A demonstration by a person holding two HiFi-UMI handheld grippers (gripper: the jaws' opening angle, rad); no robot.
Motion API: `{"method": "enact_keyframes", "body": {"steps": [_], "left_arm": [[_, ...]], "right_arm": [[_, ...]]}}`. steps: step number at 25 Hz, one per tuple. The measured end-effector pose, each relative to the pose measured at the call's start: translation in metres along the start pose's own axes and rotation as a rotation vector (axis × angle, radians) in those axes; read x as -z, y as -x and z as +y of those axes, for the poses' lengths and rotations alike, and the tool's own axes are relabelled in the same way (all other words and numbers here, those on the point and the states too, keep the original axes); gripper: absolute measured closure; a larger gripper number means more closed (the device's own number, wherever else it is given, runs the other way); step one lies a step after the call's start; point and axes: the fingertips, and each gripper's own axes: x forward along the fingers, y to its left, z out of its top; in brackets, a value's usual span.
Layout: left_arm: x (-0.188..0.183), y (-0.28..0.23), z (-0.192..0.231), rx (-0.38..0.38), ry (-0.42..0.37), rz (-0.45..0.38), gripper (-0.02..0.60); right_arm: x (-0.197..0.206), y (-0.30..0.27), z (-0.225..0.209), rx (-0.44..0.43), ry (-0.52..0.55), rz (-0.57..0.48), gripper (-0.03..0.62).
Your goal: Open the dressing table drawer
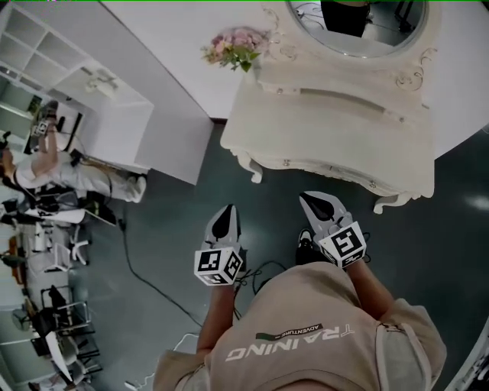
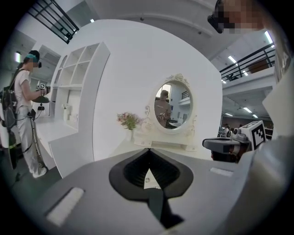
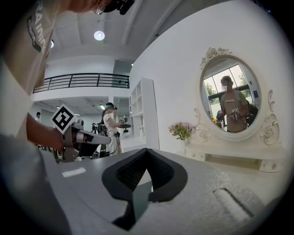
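A cream dressing table (image 1: 328, 130) with an oval mirror (image 1: 355, 23) stands against the white wall ahead. Its drawer front (image 1: 328, 172) is closed and carries two small knobs. Both grippers hover over the dark floor, short of the table and touching nothing. My left gripper (image 1: 227, 208) is shut and empty, and its tips meet in the left gripper view (image 2: 148, 149). My right gripper (image 1: 312, 197) is also shut and empty, a little nearer the table's front edge, tips together (image 3: 146, 149). The table shows small and distant beyond each pair of jaws (image 2: 161, 142) (image 3: 234, 153).
A vase of pink flowers (image 1: 235, 47) stands on the table's left corner. A white shelf unit (image 1: 92, 84) and partition stand to the left, with another person (image 1: 46, 164) beside them. A black cable (image 1: 145, 275) trails across the floor by my feet.
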Motion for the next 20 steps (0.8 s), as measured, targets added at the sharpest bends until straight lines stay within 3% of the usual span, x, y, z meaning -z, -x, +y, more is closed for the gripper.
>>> {"method": "enact_keyframes", "body": {"steps": [5,12,20], "left_arm": [[-0.013,-0.042,0.0,0.011,0.004,0.007,0.563],[-0.021,-0.078,0.014,0.027,0.03,0.025,0.563],[-0.028,-0.126,0.066,0.098,0.025,0.02,0.563]], "right_arm": [[-0.003,-0.031,-0.035,-0.002,-0.003,0.014,0.592],[0.001,-0.063,-0.044,-0.03,-0.045,0.058,0.592],[-0.009,-0.118,-0.058,0.048,-0.037,0.076,0.592]]}}
